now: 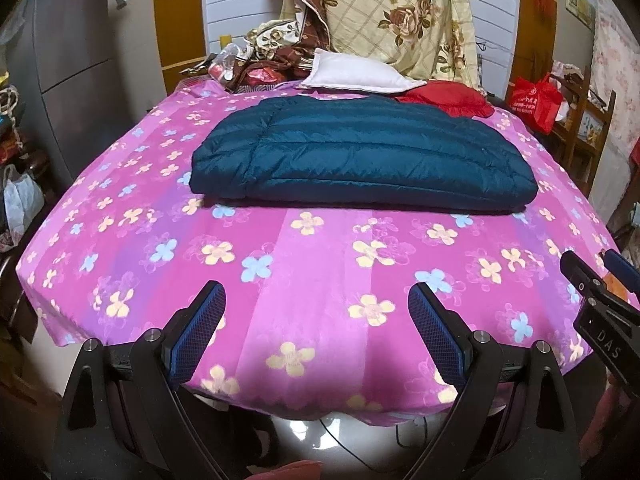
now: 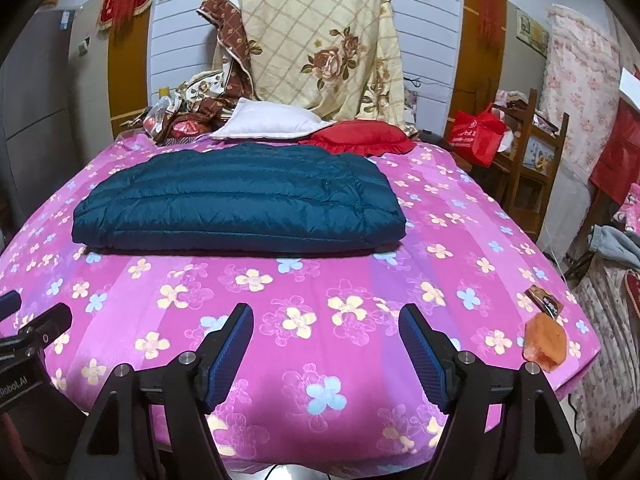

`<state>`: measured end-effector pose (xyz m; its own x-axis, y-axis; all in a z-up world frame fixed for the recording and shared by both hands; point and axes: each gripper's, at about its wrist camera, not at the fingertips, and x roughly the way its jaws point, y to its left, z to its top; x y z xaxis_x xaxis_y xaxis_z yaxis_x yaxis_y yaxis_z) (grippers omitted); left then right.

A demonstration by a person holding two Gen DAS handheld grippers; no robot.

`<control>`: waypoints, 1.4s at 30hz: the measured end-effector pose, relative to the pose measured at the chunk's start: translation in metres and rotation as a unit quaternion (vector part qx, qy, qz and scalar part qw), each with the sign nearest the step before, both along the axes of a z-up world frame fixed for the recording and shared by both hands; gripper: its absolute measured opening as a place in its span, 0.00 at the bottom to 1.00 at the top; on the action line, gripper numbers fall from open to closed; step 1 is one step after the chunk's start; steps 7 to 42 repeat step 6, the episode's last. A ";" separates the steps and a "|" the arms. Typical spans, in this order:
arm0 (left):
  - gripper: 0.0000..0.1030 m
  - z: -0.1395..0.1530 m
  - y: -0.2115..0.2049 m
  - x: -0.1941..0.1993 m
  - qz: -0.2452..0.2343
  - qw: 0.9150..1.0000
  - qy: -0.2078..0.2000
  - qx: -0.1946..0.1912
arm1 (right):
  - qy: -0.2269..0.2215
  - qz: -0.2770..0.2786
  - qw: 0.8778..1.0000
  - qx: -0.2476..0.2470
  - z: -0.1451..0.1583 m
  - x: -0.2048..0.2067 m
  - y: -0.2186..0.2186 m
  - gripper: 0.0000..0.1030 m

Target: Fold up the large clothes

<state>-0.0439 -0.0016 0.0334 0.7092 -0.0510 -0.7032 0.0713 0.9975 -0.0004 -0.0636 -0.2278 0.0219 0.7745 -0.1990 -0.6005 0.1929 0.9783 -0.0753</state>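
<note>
Looking along our two grippers, we see a bed covered in a pink floral sheet [image 1: 304, 264] filling most of both frames. Our left gripper [image 1: 316, 320] sits at the bottom centre of the left wrist view, its two blue-padded fingers [image 1: 200, 320] spread wide with nothing between them, hovering above the near edge of the sheet. Our right gripper [image 2: 326, 344] sits at the bottom centre of the right wrist view, fingers likewise spread wide and empty. Each gripper also shows at the side of the other's frame — the right one at the lower right edge of the left view, the left one at the lower left edge of the right view.

A dark teal puffer jacket [image 1: 360, 160] lies folded into a thick, roughly rectangular bundle on the sheet, in the middle of the left view and in the centre left of the right view, well apart from both grippers. Just behind it, toward the top of the frame, rest a white pillow [image 1: 356, 74] and a red cushion [image 1: 448, 100]; the cushion touches the jacket's far right corner. A cream quilt with brown roses [image 2: 320, 40] hangs upright behind them. At the lower right of the right view, a small orange item [image 2: 546, 340] lies at the sheet's edge beside a small dark packet [image 2: 546, 300]. A red bag [image 2: 476, 132] stands on the right, off the bed
</note>
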 end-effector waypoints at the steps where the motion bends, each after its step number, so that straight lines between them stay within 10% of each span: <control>1: 0.90 0.000 -0.001 0.005 -0.007 1.000 0.000 -0.001 | 0.002 0.002 1.000 -0.002 -0.001 0.003 0.000 0.71; 42: 0.90 -0.004 -0.003 0.025 -0.012 1.000 -0.001 0.004 | 0.017 0.004 1.000 0.001 -0.008 0.022 -0.001 0.71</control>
